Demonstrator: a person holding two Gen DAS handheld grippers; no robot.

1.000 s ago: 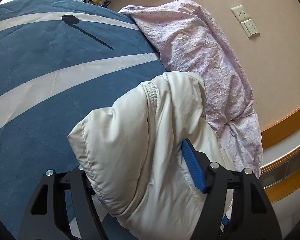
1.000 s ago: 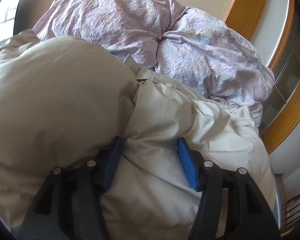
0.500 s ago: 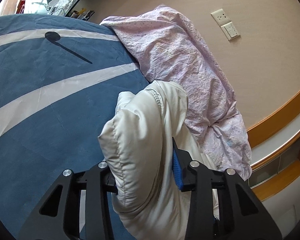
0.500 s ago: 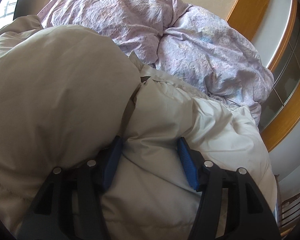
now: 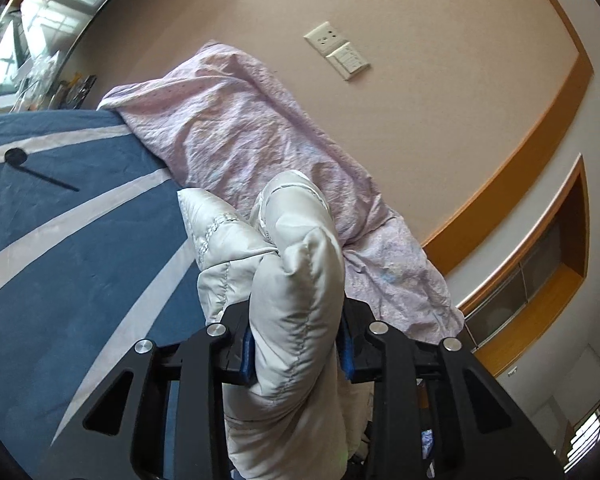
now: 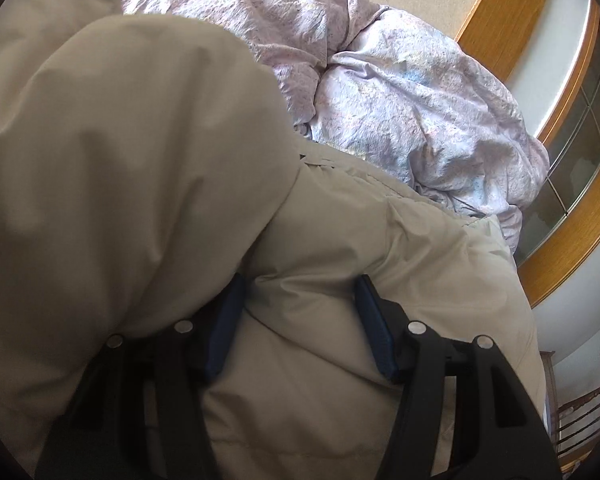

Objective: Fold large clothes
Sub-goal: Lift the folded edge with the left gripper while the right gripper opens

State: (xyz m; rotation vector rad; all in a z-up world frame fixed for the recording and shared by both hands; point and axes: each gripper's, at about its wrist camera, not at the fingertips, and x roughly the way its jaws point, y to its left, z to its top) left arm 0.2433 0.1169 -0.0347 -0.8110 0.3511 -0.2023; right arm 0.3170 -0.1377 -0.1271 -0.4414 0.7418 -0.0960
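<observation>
A cream puffy quilted jacket [image 5: 292, 280] is held up over the blue bed. My left gripper [image 5: 298, 344] is shut on a thick bunched fold of it, which stands up between the blue pads and hides them almost fully. In the right wrist view the same jacket [image 6: 140, 160] fills most of the frame. My right gripper [image 6: 300, 320] has a bulging fold of the jacket between its blue pads [image 6: 374, 328], with the jaws wide apart around the padding.
A blue bedspread with pale stripes [image 5: 60, 260] lies to the left. A crumpled lilac duvet [image 5: 260, 140] lies along the wall; it also shows in the right wrist view [image 6: 400, 92]. Wall sockets [image 5: 336, 50] and a wooden shelf trim [image 5: 540, 160] stand behind.
My left gripper has closed tighter on the jacket fold and lifted, tilting toward the wall. The jacket has risen and bulged closer to the right camera.
</observation>
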